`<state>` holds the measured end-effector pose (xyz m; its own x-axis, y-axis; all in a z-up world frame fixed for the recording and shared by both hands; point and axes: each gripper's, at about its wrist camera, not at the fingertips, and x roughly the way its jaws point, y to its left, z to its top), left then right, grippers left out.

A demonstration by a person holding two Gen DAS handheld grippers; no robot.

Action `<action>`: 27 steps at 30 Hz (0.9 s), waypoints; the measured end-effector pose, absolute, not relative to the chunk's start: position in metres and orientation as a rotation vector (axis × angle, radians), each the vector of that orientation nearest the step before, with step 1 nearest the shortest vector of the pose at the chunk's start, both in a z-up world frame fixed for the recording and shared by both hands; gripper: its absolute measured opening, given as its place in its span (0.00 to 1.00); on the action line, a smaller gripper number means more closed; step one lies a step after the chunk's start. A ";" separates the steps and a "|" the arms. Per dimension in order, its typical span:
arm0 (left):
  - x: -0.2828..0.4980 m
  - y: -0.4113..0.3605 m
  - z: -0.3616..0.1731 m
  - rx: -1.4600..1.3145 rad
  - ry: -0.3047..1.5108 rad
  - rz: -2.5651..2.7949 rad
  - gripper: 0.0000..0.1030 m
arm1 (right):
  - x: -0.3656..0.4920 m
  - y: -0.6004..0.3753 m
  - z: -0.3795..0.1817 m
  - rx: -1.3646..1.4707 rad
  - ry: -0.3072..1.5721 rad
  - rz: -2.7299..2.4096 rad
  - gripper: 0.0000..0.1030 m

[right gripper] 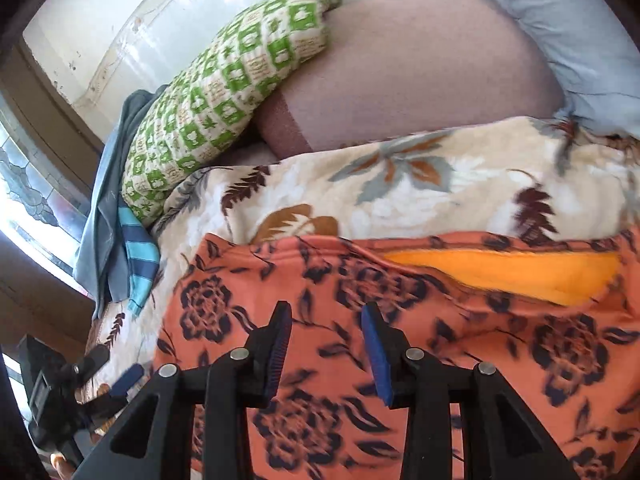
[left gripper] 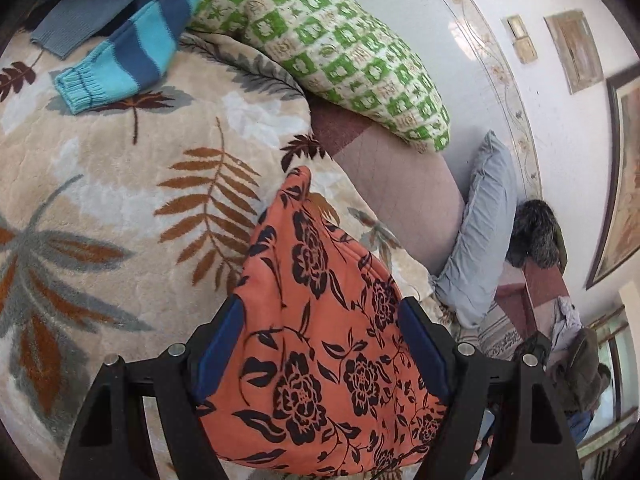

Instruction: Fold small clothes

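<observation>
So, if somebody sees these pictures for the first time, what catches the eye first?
Probably the orange garment with black flowers, filling the foreground between the wide-apart fingers of the left gripper; the right gripper hangs open over it. Next, the green-and-cream checked pillow against the wall, and the blue striped sweater sleeve on the leaf-patterned blanket.

Both grippers are the same build: black plastic arms with triangular cutouts and round silver pins at the joints. Left gripper [left gripper: 322,344] has dark blue pads [left gripper: 218,350] lining its fingers; right gripper [right gripper: 326,350] has ribbed blue pads [right gripper: 378,354] too, looking brighter.
</observation>
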<state>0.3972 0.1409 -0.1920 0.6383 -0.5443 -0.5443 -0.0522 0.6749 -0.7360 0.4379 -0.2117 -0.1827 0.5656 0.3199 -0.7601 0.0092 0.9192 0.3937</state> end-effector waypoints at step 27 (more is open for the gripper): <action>0.414 0.132 -0.229 -0.672 1.022 -0.092 0.77 | 0.506 -0.340 -0.237 0.496 1.031 -0.233 0.37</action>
